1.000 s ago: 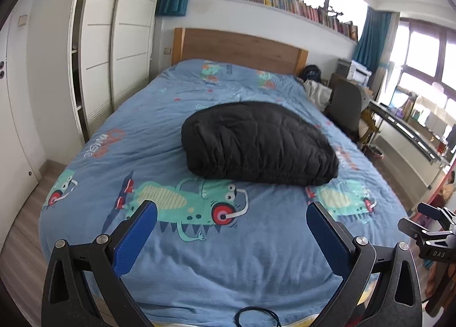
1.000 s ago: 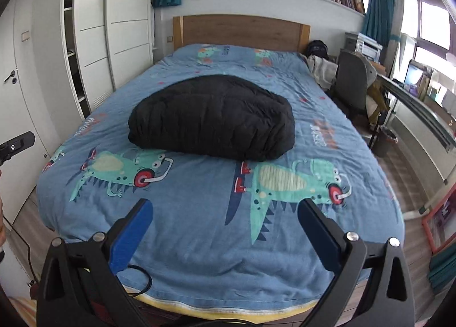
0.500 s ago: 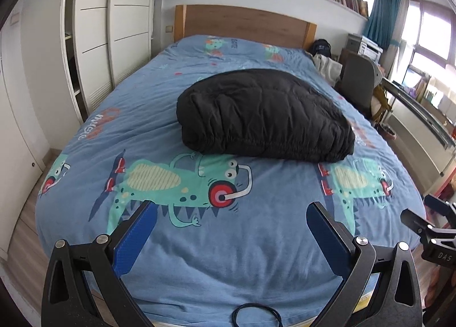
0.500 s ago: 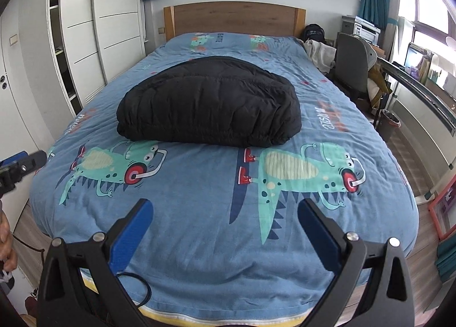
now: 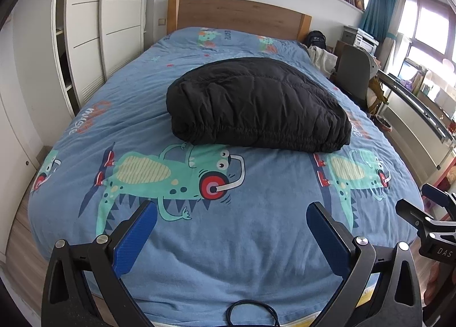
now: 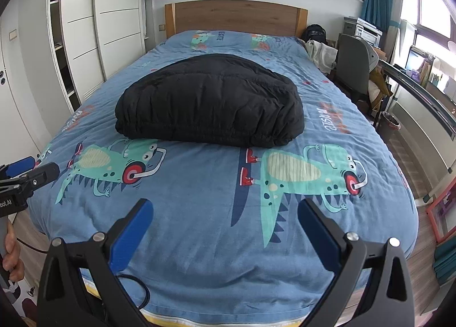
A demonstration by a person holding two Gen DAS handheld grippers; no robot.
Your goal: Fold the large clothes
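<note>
1. Setting: a bedroom; a bed (image 5: 228, 255) with a wooden headboard (image 6: 236, 17) carries a blue duvet cover printed with green cartoon monsters.
2. Task item: a black quilted puffer jacket (image 5: 256, 110), already doubled into a thick, rounded bundle, lies mid-bed, about halfway between the headboard and the foot edge, its elastic-gathered hem facing the foot.
3. Left claw (image 5: 230, 230): fingers spread wide, holding nothing, above the foot edge, well short of the jacket.
4. Right claw (image 6: 225, 224): likewise spread and empty, above the foot edge to the right of the left claw.
5. Handling (judged): the padding looks light, soft and springy, so a fold would likely puff back open; the shell appears smooth and probably slippery.
6. Grasp (judged): pinch the gathered hem at its two corners nearest the foot edge, one claw each, catching all layers rather than the loose top skin.
</note>
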